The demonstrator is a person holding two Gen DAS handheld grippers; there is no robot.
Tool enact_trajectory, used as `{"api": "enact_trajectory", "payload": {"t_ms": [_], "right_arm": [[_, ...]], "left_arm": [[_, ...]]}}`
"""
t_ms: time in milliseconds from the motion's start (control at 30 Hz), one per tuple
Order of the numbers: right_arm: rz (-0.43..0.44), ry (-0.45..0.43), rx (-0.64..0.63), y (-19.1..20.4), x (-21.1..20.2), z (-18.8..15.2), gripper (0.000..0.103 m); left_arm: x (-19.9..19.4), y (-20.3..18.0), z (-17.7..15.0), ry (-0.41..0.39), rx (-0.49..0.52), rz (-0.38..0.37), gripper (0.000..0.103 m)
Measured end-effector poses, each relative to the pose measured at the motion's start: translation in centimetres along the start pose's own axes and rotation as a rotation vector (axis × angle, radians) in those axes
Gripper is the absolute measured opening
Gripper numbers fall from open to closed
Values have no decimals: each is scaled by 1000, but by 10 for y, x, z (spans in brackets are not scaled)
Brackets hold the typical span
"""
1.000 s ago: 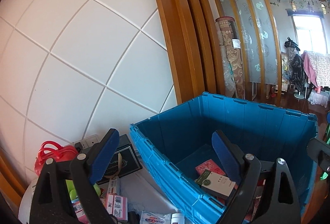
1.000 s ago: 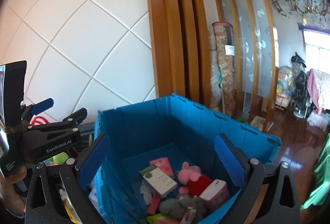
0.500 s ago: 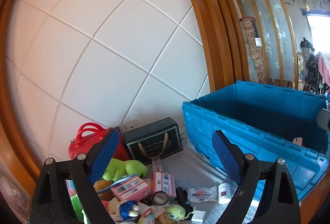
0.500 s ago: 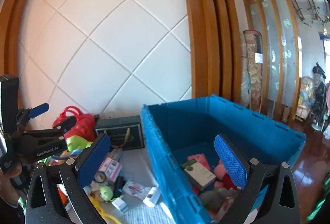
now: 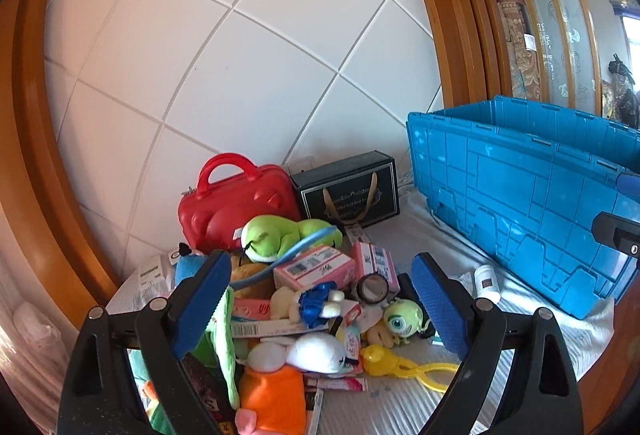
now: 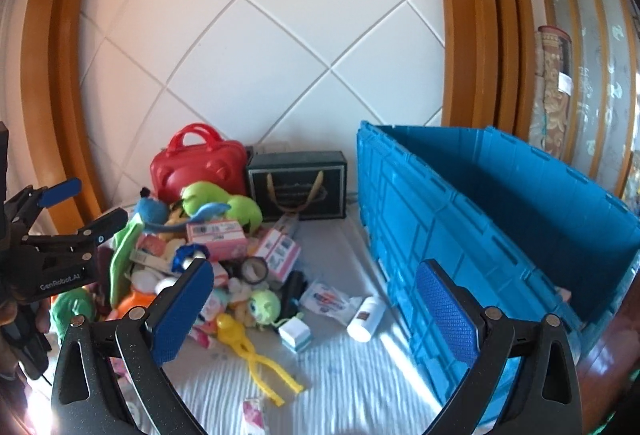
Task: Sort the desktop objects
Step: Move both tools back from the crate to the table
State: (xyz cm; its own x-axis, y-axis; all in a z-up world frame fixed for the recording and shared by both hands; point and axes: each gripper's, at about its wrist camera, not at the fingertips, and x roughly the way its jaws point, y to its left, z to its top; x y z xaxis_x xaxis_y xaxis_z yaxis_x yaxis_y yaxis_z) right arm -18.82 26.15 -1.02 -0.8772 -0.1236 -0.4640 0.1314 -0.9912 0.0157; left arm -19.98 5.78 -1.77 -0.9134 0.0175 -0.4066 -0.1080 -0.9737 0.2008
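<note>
A heap of toys and small boxes [image 5: 308, 299] lies on a white cloth; it also shows in the right wrist view [image 6: 208, 255]. In it are a green plush [image 5: 288, 235], a pink box [image 5: 312, 267], a tape roll [image 5: 372, 289] and a yellow scoop toy [image 6: 256, 359]. A blue crate [image 5: 520, 203] stands to the right, also seen in the right wrist view [image 6: 460, 215]. My left gripper [image 5: 320, 303] is open and empty above the heap. My right gripper [image 6: 316, 307] is open and empty above the cloth beside the crate.
A red case [image 5: 228, 207] and a dark gift box [image 5: 352, 191] stand against the white panelled wall. A white bottle [image 6: 366, 317], a white packet [image 6: 328, 299] and a small white box [image 6: 295, 334] lie on the cloth near the crate. The left gripper's body [image 6: 56, 255] shows at far left.
Both grippers have swung left and away from the crate towards the heap. The crate's contents have dropped out of sight. Both stay open and empty.
</note>
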Motion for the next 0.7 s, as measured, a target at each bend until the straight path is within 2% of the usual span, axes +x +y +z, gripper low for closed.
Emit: {"api": "enact_trajectory", "payload": {"t_ms": [200, 300, 533, 567, 700], "right_arm": [[55, 123, -64, -8, 18, -48, 103], [79, 178, -103, -16, 27, -73, 103], [223, 269, -247, -31, 39, -134, 102], [248, 289, -269, -33, 43, -145, 101], [337, 396, -325, -39, 64, -190, 84]], "left_arm": [[-1, -13, -43, 85, -22, 15, 92], [0, -34, -62, 135, -34, 24, 92], [-1, -100, -115, 244, -76, 18, 92], [0, -108, -125, 271, -81, 14, 92], [14, -142, -167, 394, -103, -29, 92]]}}
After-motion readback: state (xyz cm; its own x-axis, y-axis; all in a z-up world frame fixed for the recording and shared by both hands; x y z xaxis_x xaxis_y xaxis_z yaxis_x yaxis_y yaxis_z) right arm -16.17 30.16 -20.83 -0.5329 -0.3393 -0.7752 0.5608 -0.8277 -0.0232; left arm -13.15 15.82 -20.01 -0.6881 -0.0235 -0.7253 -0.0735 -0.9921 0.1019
